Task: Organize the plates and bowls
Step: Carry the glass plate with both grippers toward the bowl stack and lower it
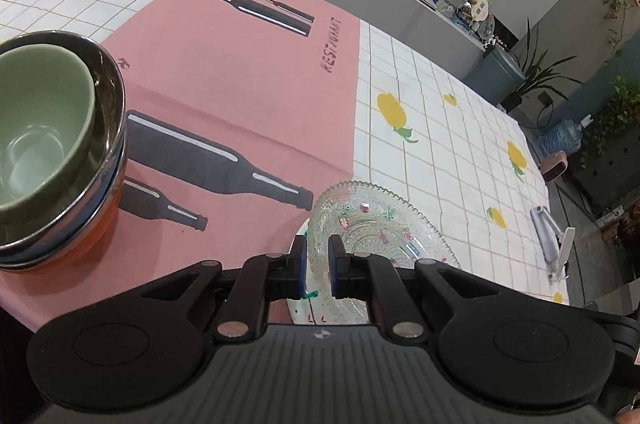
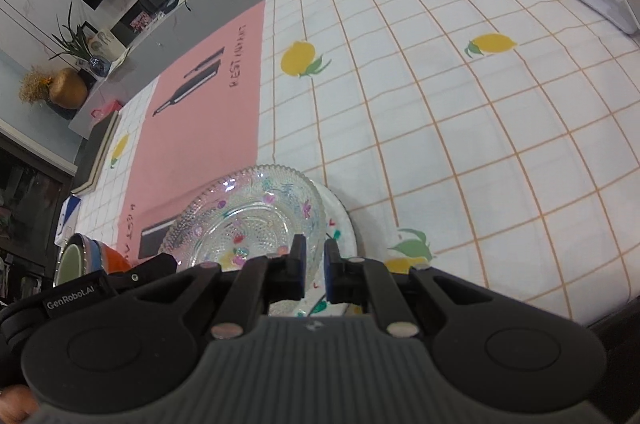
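Both tongs were pinching the same glass bowl [image 1: 376,224], one on each side of its bumpy rim. The left tongs [image 1: 318,264] were closed on the rim on one side. The right tongs [image 2: 314,266] were closed on the rim on the other side. The glass bowl sat in a white plate [image 2: 340,220] with little painted flowers, near the front edge of the worktop [image 2: 440,104], partly on the pink mat [image 1: 240,64].

A stack of bowls [image 1: 60,152] stood well apart on the pink mat. It had a green bowl [image 1: 36,128] on top, a shiny metal one under it and an orange one at the bottom.

It looked like the glass bowl was meant to go with the other bowls, or the pair was being shifted together. I cannot tell if the white plate was lifted too.

Things could go wrong from here. Glass is smooth and slippery, and the tongs only held a thin bit of rim, so the glass bowl could slip out and break. If one hand moved faster than the other, the glass bowl could tip or twist. The white plate could slide off the near edge of the worktop if it got bumped. The stack of bowls could topple if it got knocked.
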`<action>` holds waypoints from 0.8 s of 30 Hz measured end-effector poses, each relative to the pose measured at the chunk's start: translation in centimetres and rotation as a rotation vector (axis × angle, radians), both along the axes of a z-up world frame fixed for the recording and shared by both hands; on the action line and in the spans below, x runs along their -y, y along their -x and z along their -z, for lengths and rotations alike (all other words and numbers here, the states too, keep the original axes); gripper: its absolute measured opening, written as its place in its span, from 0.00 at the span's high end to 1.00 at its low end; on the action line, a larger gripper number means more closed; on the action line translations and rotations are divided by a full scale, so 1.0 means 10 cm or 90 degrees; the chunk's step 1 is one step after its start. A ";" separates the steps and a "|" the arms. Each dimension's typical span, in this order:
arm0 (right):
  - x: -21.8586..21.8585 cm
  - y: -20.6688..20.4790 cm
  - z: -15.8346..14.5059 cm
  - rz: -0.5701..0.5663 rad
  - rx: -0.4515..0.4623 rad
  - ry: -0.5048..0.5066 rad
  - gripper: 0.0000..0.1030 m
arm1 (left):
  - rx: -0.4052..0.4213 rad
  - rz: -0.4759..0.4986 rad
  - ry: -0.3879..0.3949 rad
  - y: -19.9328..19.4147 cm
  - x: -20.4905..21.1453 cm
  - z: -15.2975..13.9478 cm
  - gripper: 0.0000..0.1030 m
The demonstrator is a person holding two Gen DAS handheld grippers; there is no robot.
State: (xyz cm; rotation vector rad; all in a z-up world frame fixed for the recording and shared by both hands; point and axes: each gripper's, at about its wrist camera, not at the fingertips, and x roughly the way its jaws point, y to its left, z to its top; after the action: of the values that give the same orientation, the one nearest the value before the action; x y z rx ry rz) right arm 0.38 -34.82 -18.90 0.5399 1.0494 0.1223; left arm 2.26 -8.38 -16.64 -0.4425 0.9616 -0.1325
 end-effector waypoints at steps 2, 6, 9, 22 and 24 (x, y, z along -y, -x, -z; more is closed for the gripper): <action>-0.01 0.00 0.01 -0.002 0.000 0.006 0.94 | -0.001 0.004 -0.006 0.01 0.01 0.02 0.89; -0.01 0.00 0.03 -0.007 -0.003 0.015 0.94 | -0.005 0.006 -0.012 0.03 0.04 0.06 0.89; -0.01 0.00 0.06 -0.009 -0.006 0.015 0.94 | -0.006 0.008 -0.019 0.04 0.04 0.07 0.89; -0.18 0.01 0.07 -0.050 0.005 0.106 0.94 | -0.003 0.039 -0.072 0.06 0.14 0.08 0.89; -0.21 0.01 0.07 -0.058 0.007 0.120 0.94 | -0.004 0.044 -0.088 0.06 0.16 0.08 0.89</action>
State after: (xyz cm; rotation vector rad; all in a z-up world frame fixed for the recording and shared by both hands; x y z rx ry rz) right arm 0.25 -32.75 -19.65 0.3211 1.0620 0.1048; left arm 1.62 -9.98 -17.42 -0.2823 0.9855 -0.1261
